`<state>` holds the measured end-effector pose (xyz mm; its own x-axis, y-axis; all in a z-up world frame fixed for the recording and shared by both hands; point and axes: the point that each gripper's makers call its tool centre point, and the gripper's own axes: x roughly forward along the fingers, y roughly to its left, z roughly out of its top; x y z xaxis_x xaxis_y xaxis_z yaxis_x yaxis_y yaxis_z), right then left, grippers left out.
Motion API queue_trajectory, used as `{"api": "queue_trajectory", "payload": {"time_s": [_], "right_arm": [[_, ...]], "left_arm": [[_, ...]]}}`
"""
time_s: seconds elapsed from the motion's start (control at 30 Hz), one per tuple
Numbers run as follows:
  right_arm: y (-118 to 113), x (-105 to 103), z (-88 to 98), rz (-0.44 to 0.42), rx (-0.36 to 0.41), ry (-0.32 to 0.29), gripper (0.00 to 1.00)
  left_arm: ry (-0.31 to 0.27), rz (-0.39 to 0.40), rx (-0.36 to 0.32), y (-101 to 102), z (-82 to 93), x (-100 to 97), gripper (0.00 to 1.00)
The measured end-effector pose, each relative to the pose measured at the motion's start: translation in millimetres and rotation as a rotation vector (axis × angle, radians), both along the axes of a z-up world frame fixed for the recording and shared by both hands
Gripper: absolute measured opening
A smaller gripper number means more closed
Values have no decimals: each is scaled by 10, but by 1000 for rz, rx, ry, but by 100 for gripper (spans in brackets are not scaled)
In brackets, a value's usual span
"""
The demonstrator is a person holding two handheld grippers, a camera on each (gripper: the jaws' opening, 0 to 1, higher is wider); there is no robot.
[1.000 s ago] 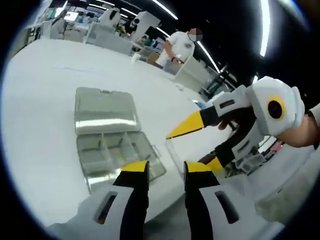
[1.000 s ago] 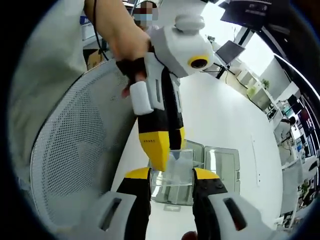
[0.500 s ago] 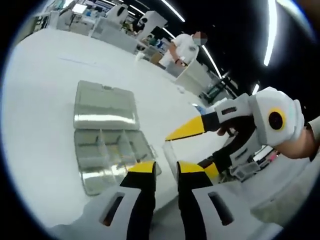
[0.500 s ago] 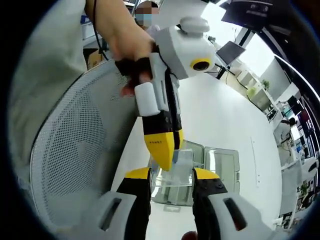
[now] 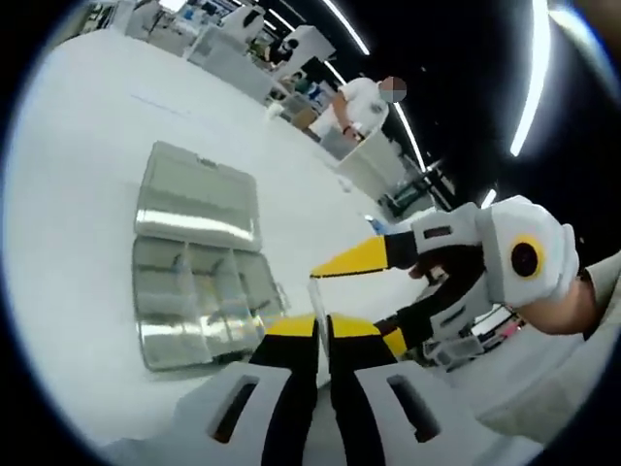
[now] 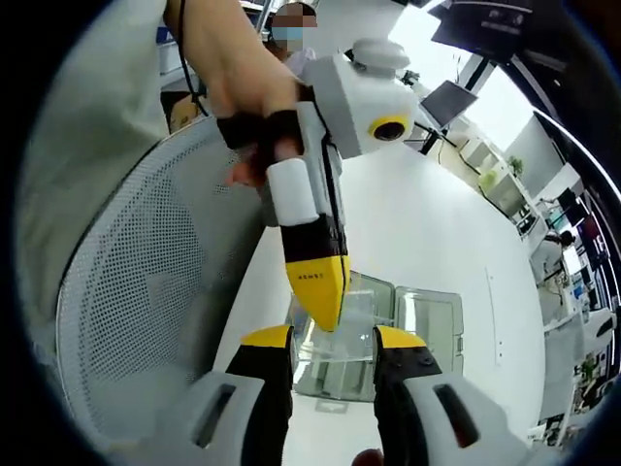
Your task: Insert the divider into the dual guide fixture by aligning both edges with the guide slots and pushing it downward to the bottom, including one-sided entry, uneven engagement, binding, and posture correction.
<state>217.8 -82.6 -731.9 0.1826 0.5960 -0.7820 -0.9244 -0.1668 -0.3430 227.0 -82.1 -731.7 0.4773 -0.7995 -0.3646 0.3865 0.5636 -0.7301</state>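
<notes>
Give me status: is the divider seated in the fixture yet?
Not yet. Done: the clear divider is lifted, spanning the right gripper jaws. In hand: the left gripper pinches its edge, which looks like a mid-air re-grip. Left: align it over the open fixture, enter both slots, push to the bottom.

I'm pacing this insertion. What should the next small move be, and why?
Probably lower the divider toward the open compartment case. The left tool has its jaws pinched on one edge, and the right tool seems to hold it between spread jaws. It hangs in the air, apart from the case on the table, so no slot is engaged yet.
</notes>
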Motion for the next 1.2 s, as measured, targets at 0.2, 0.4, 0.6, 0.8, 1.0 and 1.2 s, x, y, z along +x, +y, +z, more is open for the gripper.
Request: {"api": "queue_trajectory", "payload": {"time_s": [0.2,0.4,0.6,0.8,1.0,1.2], "right_arm": [[15,44,33,-4,8,-28,28],[-11,70,62,-28,26,-19,29],[-57,128,115,-73,59,8,27],[-110,179,131,-128,92,58,25],[-145,201,140,-165,120,103,22],[-183,219,132,-218,160,176,20]], "left_arm": [[-28,10,-14,36,30,46,0],[-47,18,-27,58,73,58,0],[-83,15,-38,71,119,75,0],[-125,-12,-57,55,162,48,0],[-148,-28,-67,33,208,50,0],[-184,-55,-77,43,258,50,0]]}}
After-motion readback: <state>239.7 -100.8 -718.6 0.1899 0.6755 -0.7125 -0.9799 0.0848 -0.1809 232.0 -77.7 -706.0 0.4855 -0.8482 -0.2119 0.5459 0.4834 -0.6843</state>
